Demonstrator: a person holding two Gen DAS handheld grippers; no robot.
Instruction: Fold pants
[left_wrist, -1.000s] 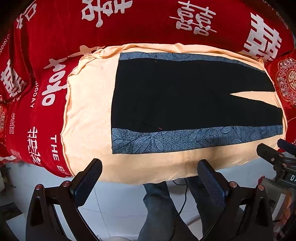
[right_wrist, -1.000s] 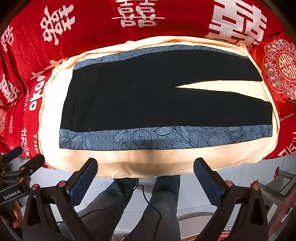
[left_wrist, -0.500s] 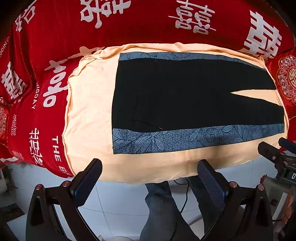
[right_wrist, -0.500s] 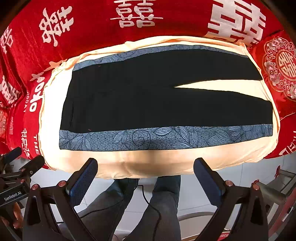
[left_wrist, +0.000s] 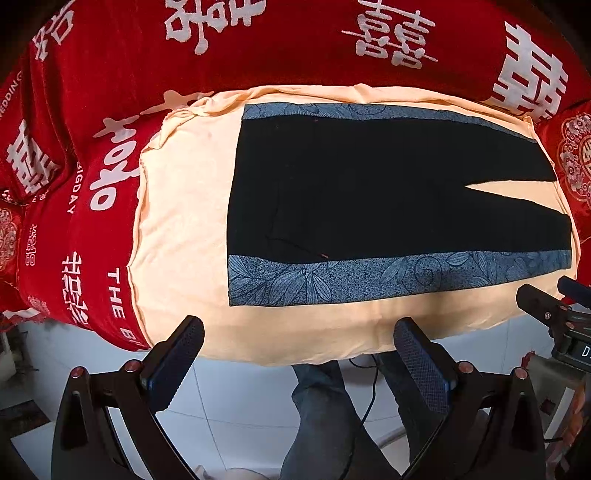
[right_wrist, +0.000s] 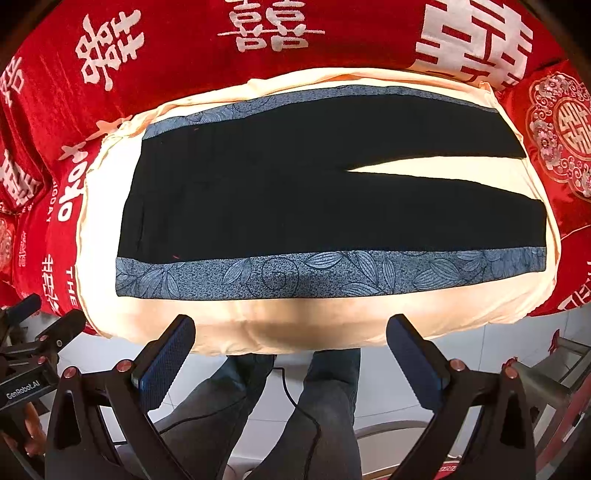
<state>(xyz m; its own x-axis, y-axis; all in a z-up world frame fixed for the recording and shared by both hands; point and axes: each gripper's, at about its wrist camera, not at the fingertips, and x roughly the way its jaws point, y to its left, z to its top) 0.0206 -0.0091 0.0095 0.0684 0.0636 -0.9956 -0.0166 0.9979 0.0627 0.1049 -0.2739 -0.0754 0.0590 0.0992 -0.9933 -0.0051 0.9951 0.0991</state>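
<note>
Pants (left_wrist: 369, 192), black with blue leaf-print side bands, lie flat and unfolded on a peach cushion (left_wrist: 177, 229). Left gripper (left_wrist: 299, 343) and right gripper (right_wrist: 291, 339) hover off its near edge, both with fingers spread wide, holding nothing.

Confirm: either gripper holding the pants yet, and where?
Nothing held. Left gripper and right gripper are both open, short of the peach cushion; the pants lie flat and untouched.
</note>
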